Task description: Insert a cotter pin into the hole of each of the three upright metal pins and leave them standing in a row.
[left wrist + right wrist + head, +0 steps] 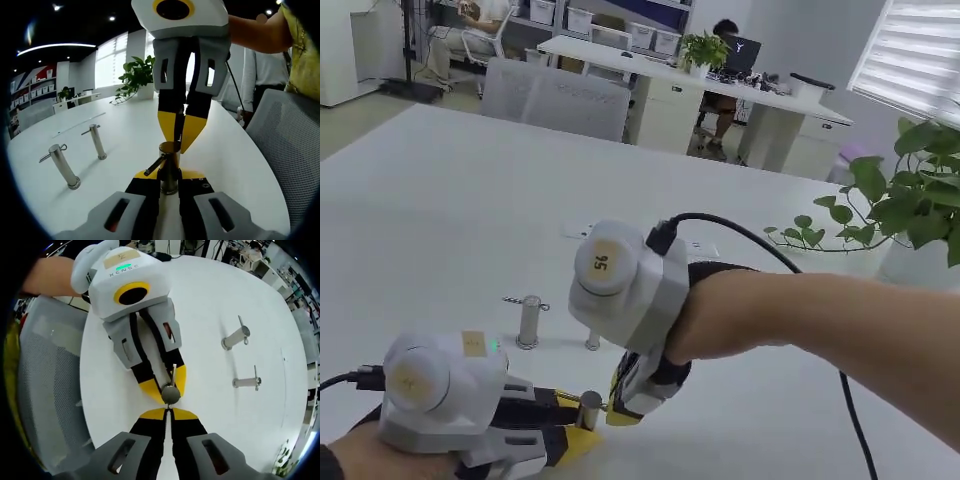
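Observation:
An upright metal pin (169, 167) stands on the white table (440, 200) with my left gripper (169, 183) shut on its base. A cotter pin (154, 165) pokes through its hole near the top. My right gripper (170, 412) comes down from above (181, 135), shut on the cotter pin's other end beside the pin's head (170, 394). Two other metal pins (64, 166) (96, 142) stand further off in a row, each with a cotter pin through it. In the head view, one of these (529, 320) shows fully and the other (592, 341) is partly hidden behind my right gripper (618, 408).
A grey mesh chair (285, 140) stands at the table's near edge. A potted plant (910, 210) sits at the table's far right. A person in a white shirt (265, 65) stands beside the chair. Desks and shelves lie beyond the table.

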Demonstrator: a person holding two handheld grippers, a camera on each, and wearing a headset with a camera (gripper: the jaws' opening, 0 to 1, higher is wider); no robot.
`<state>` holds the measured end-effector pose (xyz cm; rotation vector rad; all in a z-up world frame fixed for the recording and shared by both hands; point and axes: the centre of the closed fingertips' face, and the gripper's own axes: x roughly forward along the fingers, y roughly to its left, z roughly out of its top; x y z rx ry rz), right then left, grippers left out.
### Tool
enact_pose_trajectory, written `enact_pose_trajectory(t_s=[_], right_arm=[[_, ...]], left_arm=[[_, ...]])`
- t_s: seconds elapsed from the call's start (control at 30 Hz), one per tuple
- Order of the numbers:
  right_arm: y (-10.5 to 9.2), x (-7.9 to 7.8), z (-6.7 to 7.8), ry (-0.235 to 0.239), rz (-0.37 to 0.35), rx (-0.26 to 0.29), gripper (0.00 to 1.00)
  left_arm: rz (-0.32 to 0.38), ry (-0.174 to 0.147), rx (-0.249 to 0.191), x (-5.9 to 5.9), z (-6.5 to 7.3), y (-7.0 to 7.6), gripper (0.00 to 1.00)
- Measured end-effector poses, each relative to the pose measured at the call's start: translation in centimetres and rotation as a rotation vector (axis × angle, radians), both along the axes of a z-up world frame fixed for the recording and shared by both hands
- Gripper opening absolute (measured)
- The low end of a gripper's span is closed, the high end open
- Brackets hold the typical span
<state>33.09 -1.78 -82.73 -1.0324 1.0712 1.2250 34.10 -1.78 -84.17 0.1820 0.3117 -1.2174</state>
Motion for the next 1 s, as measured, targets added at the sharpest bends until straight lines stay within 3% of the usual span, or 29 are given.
enact_pose_trajectory(t_s=[0.4,0.73,0.93,1.0], right_arm=[[-0.7,0.4,0.9,-0.022,-0.01,0.028,0.13],[-1.0,0.2,3.5,-0.064,-0.062,0.155,0.17],[-2.7,0.0,4.7,-0.086,-0.14,0.245,0.19],[-3.4,0.0,4.7,-0.093,-0.151,0.247,0.19]], left_arm=[[-0.006,-0.001,-0.006,0.0,0.1,-0.4,0.11],[-0.014,-0.002,-0.009,-0.1,0.1,-0.6,0.11],[-0.013,-0.002,0.0,0.0,0.0,-0.8,0.11],[-0.014,-0.001,0.004,0.0,0.1,-1.0,0.1]])
